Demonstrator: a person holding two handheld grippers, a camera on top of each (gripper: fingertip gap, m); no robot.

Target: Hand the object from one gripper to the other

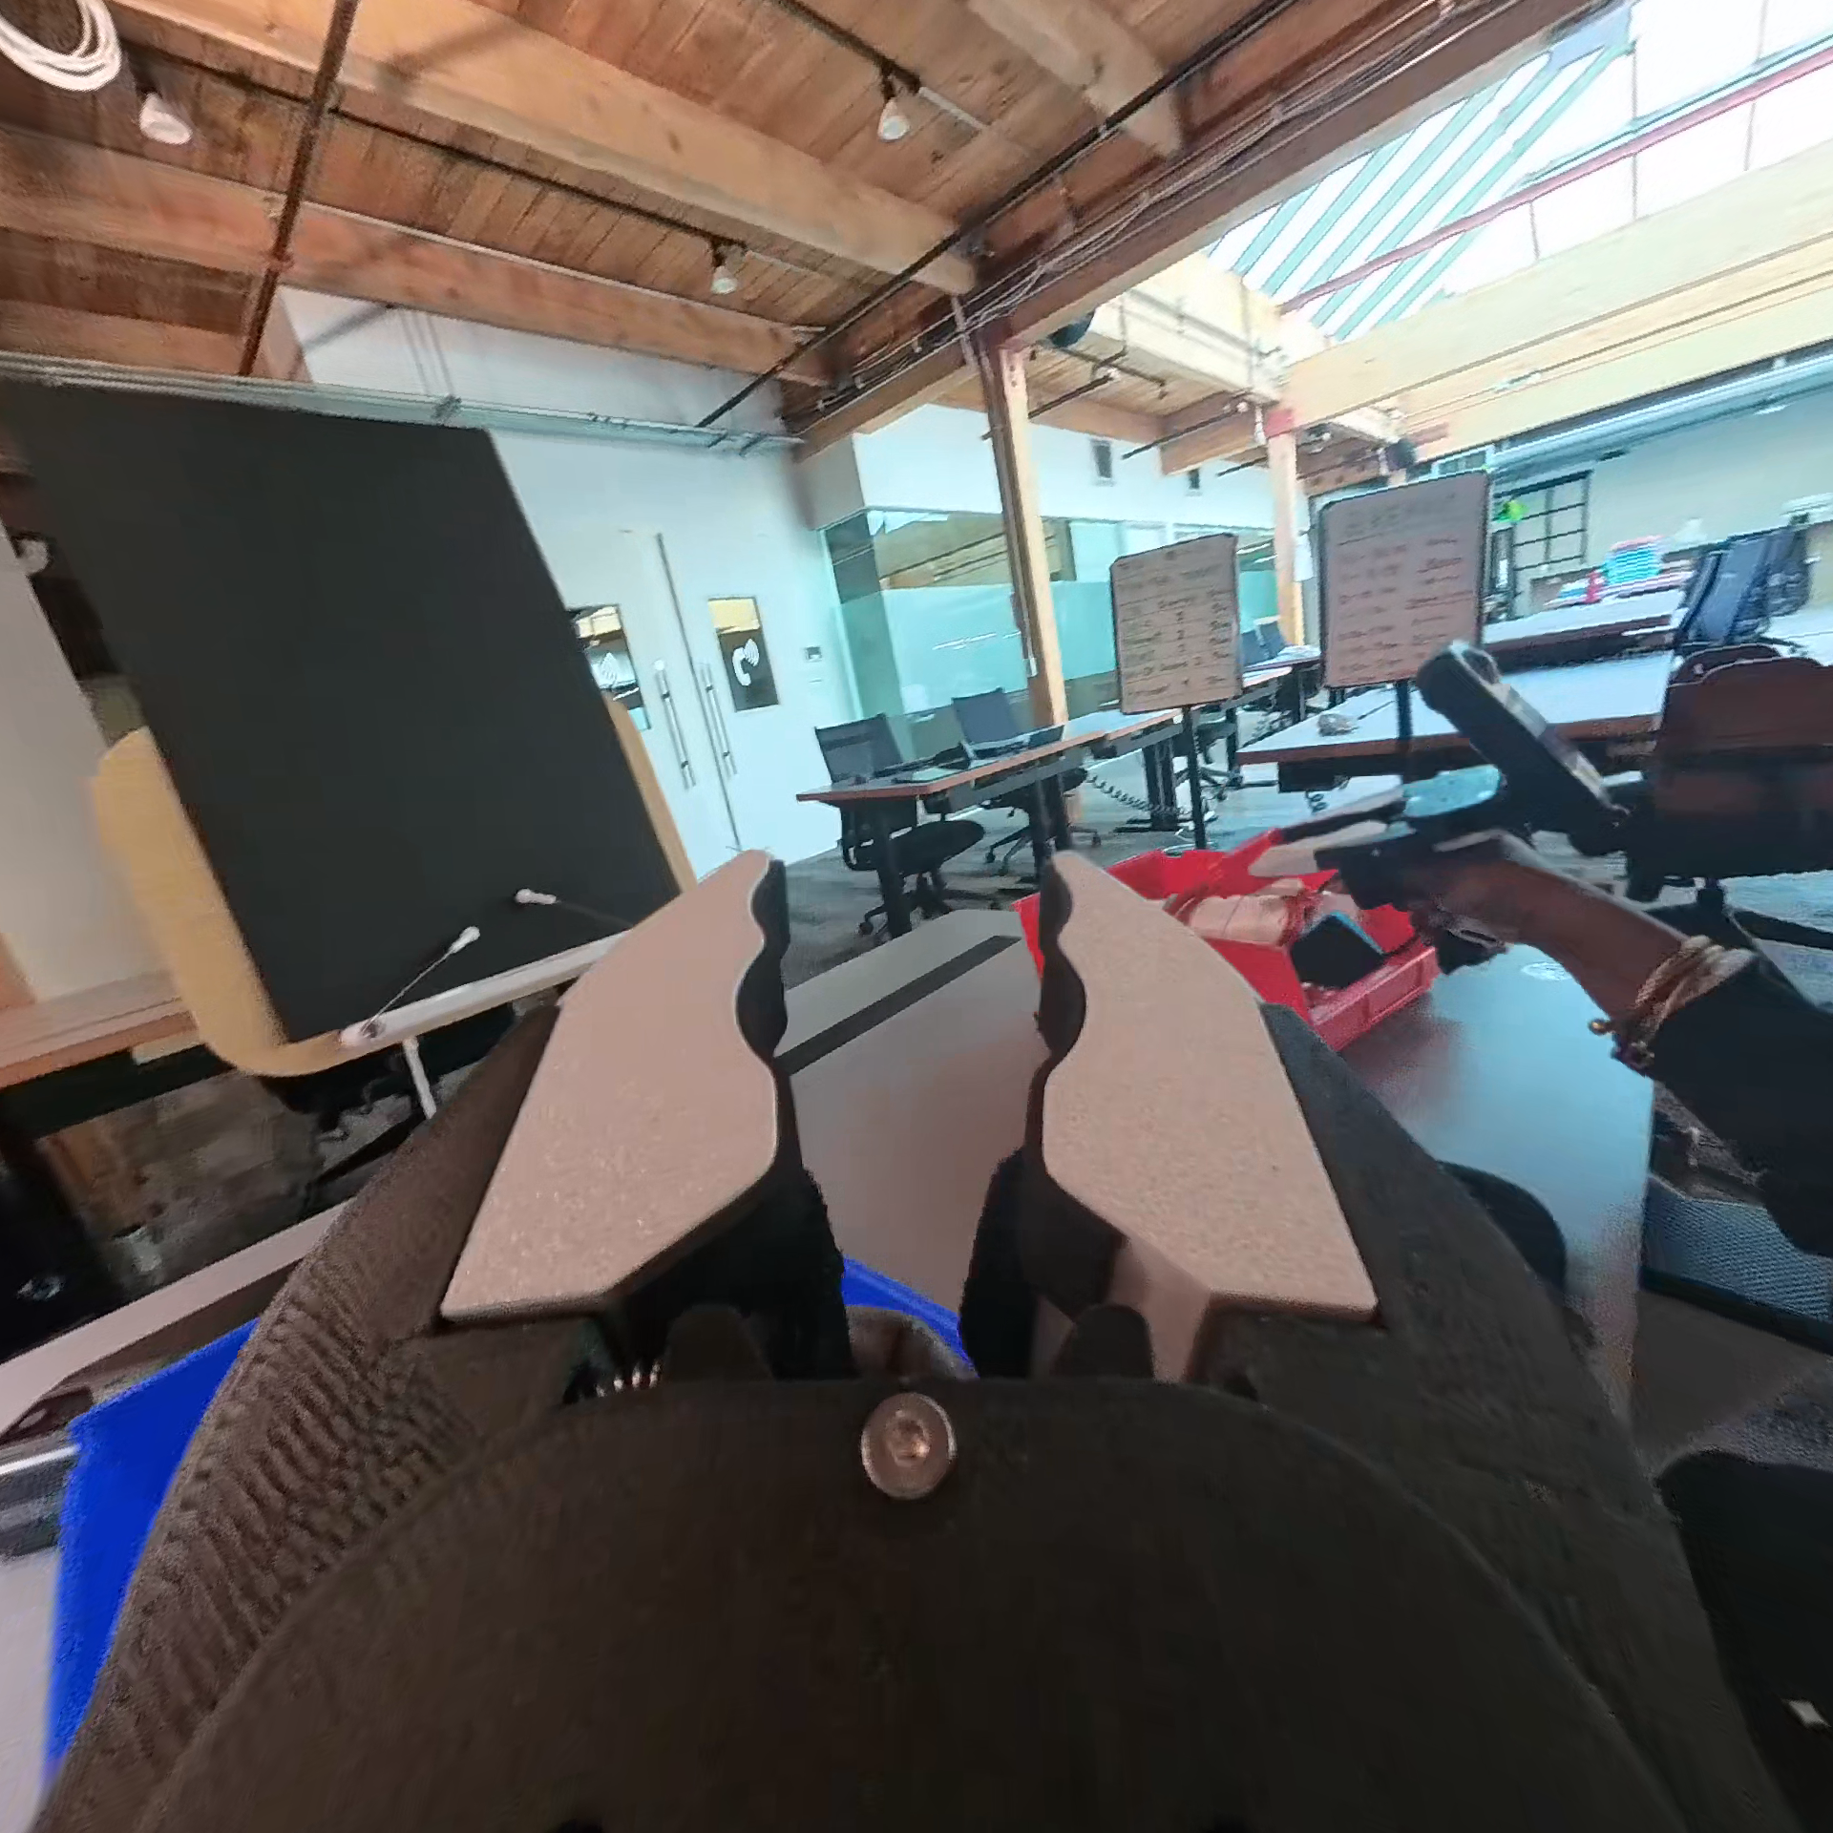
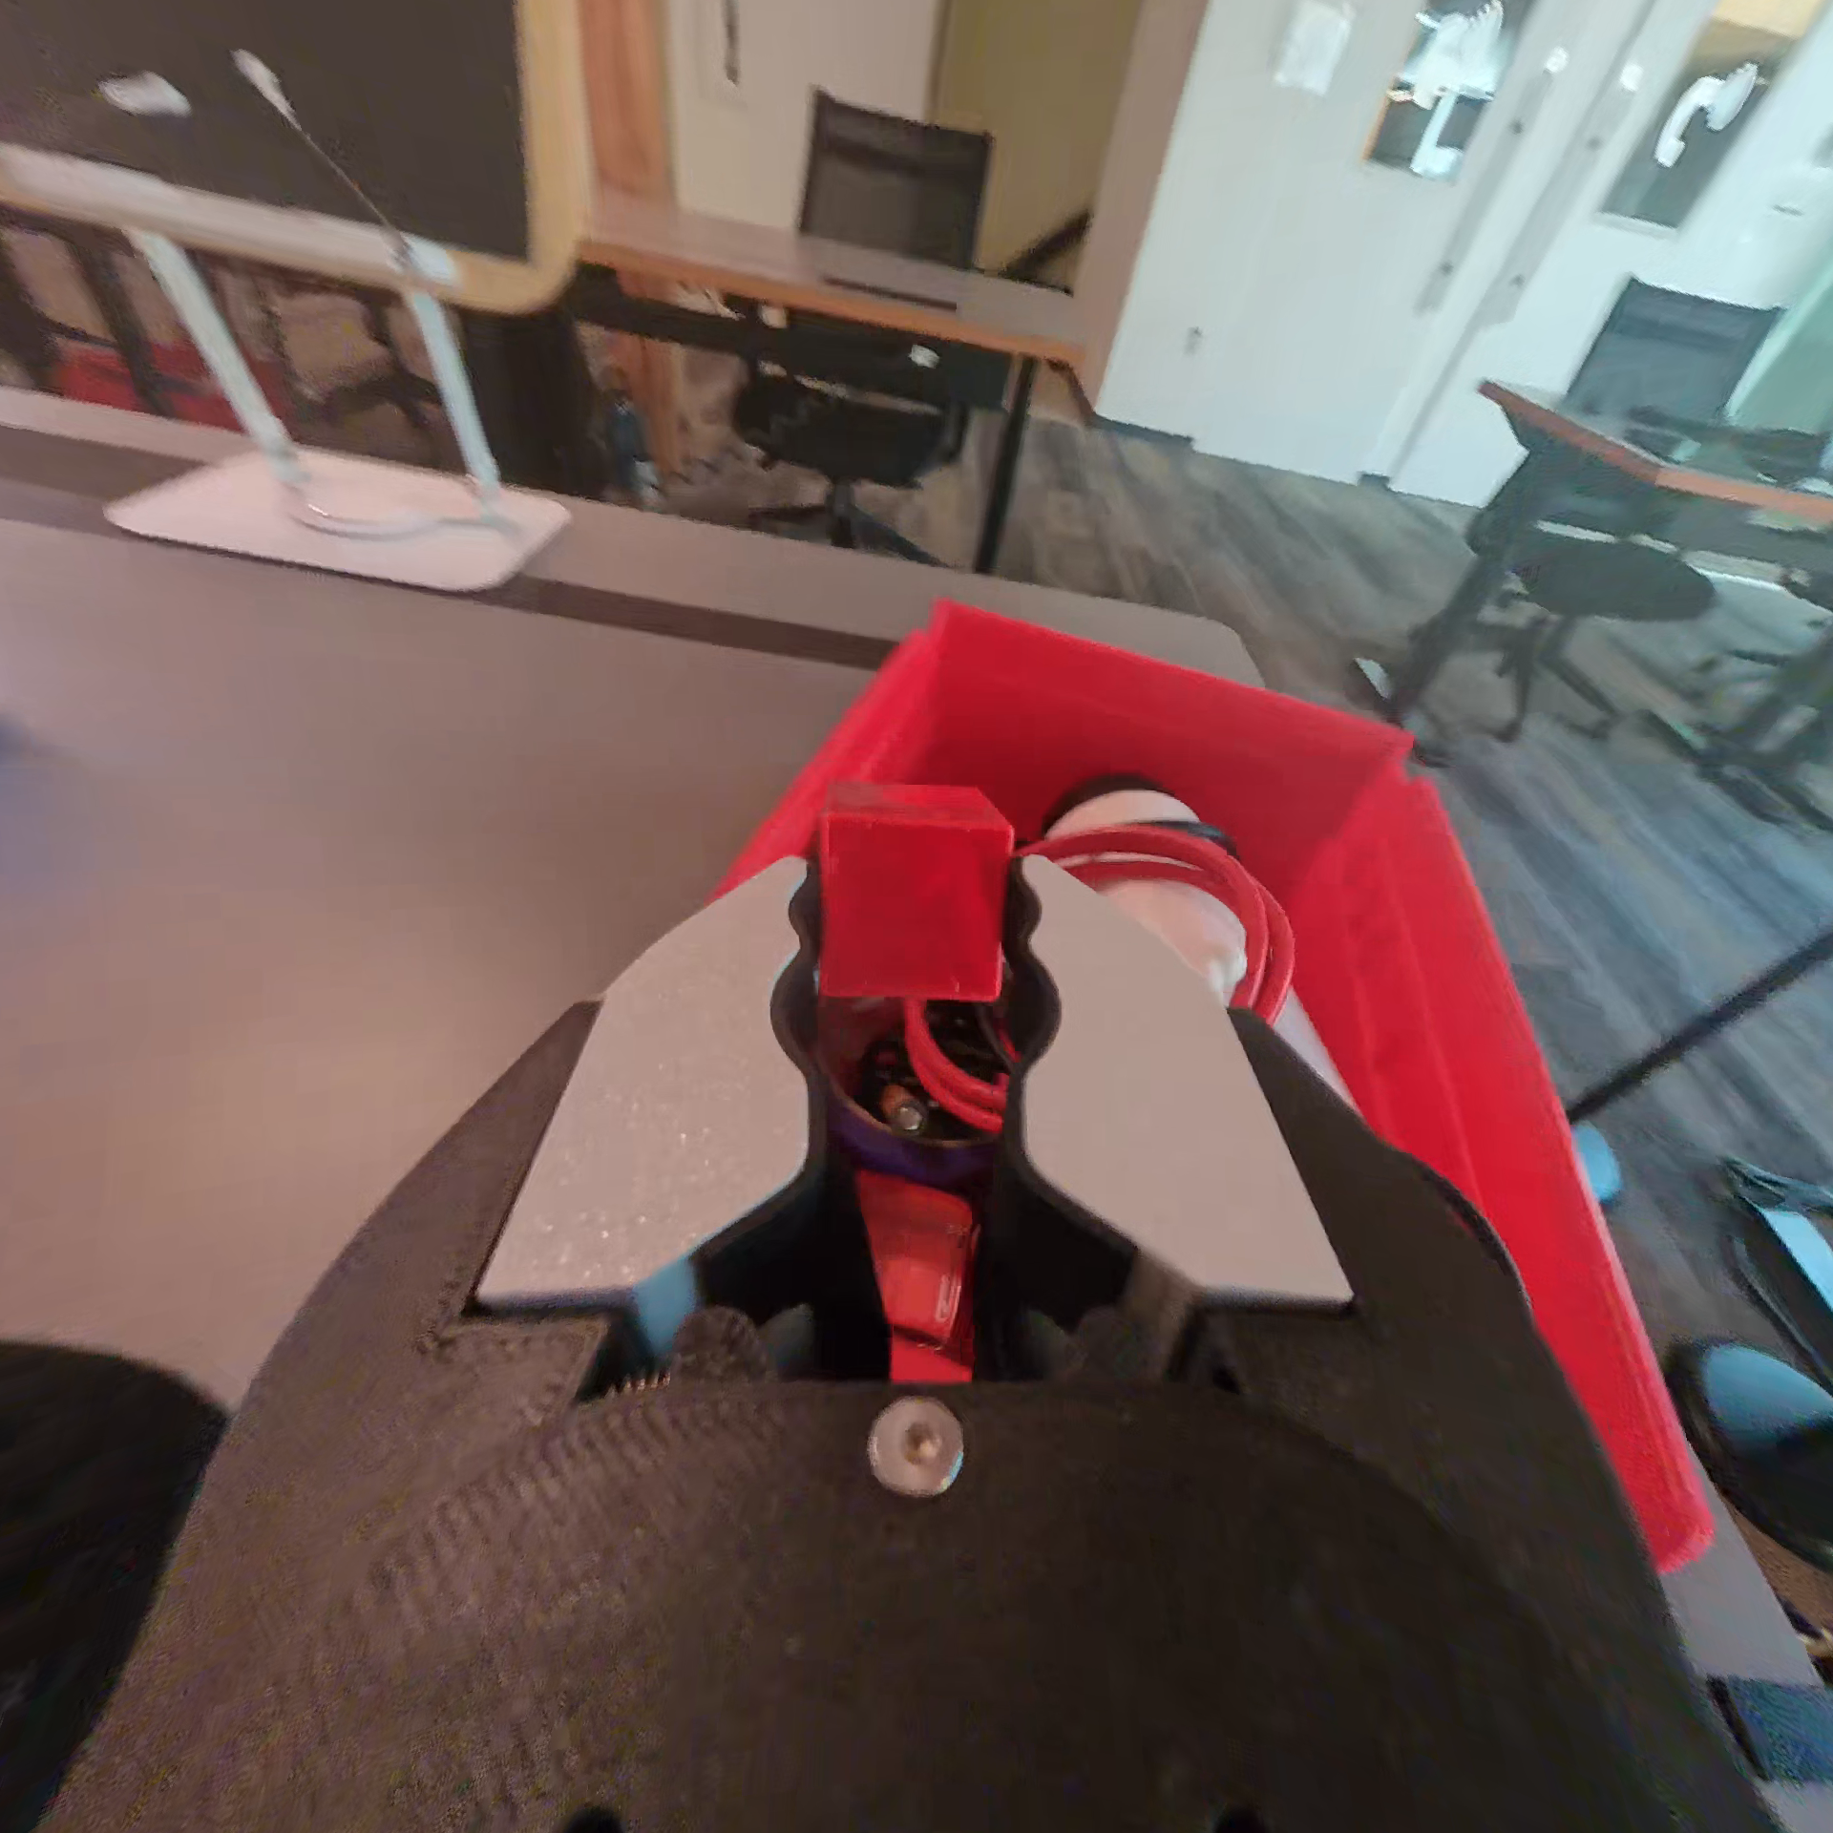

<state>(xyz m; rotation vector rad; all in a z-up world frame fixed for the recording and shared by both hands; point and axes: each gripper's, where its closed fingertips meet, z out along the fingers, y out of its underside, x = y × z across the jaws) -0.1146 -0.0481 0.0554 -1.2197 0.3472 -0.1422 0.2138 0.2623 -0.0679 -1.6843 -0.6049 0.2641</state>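
Note:
In the right wrist view my right gripper (image 2: pixel 913 873) is shut on a small red cube (image 2: pixel 908 908), held at the fingertips above the near end of a red bin (image 2: pixel 1389 893). In the bin lie a white cylinder (image 2: pixel 1131 813), coiled red wire (image 2: pixel 1220 893) and other small parts. In the left wrist view my left gripper (image 1: pixel 908 878) is open and empty, raised above the grey table (image 1: pixel 913 1091). The right gripper (image 1: pixel 1299 853) shows far right there, held by a hand over the red bin (image 1: pixel 1369 1002); the cube is not visible in that view.
A blue bin (image 1: pixel 129 1488) lies under my left gripper. A dark monitor (image 1: pixel 327 694) on a white stand (image 2: pixel 337 516) stands at the table's far left. The table's edge runs just beyond the red bin. Office desks and chairs (image 1: pixel 893 784) stand behind. One gripper's finger ends stand about 45 cm off the other's.

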